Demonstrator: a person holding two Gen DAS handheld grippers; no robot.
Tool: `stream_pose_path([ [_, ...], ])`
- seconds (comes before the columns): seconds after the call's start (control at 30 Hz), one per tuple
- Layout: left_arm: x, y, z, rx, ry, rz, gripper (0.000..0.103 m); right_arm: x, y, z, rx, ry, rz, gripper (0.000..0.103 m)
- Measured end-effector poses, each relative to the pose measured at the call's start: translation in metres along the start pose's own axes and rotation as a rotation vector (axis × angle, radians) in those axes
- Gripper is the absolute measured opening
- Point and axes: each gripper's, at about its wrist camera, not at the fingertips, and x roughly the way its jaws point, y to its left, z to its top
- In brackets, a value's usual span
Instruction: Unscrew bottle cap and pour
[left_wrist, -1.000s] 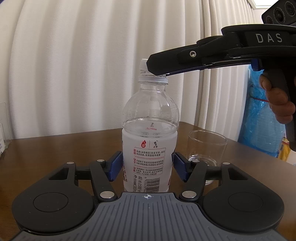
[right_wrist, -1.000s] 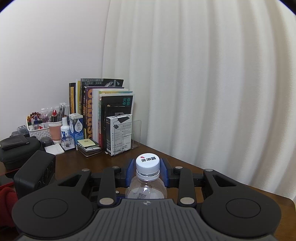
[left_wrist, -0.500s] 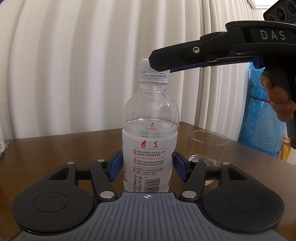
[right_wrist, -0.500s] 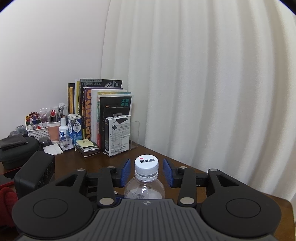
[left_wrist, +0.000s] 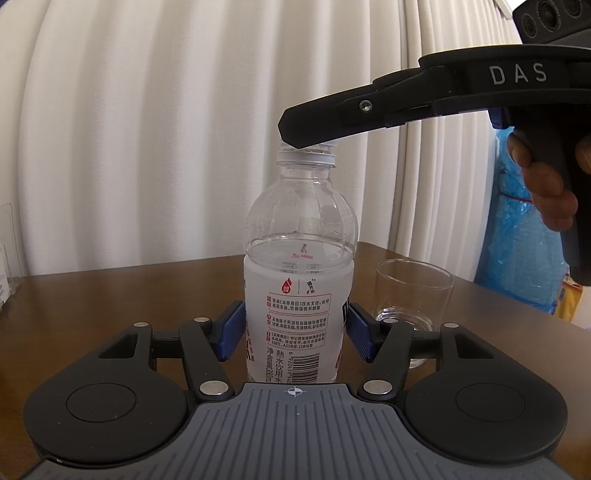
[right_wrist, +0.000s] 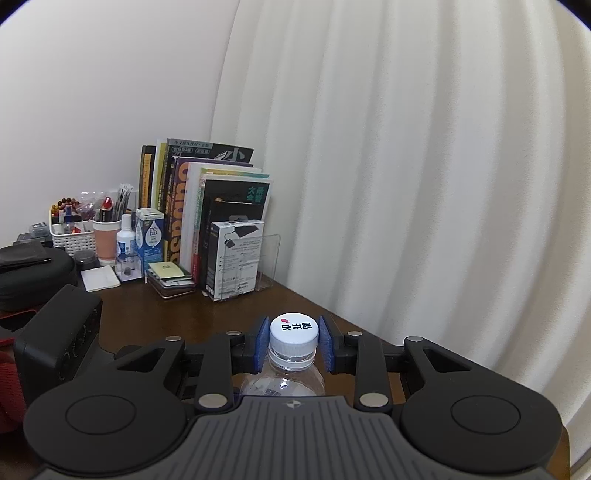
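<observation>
A clear water bottle with a white label stands upright on the brown table. My left gripper is shut on the bottle's lower body, blue pads on both sides. The bottle's white cap sits between the blue pads of my right gripper, which is shut on it from above. In the left wrist view my right gripper covers the cap. An empty clear glass stands just right of the bottle.
Books, a white box, a pen basket and small bottles crowd the table's far left corner. A black case lies at the left. White curtains hang behind. A blue bag sits at right.
My right gripper opened half a second ago, then closed on the cap again, sitting slightly higher and tilted. The left gripper and bottle have not moved.
</observation>
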Motion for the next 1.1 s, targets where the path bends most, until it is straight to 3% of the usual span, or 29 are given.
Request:
stream_pose_path([
  [0.17,0.000,0.000,0.000,0.001,-0.001,-0.003,0.060,0.000,-0.021,0.006,0.083,0.035,0.093,0.032],
  [0.33,0.001,0.001,0.000,0.001,0.000,-0.002,0.060,0.001,-0.022,0.010,0.039,0.063,0.121,0.032],
  [1.1,0.004,0.003,-0.001,0.002,0.000,-0.004,0.060,-0.002,-0.012,0.002,0.024,0.025,0.063,0.035],
])
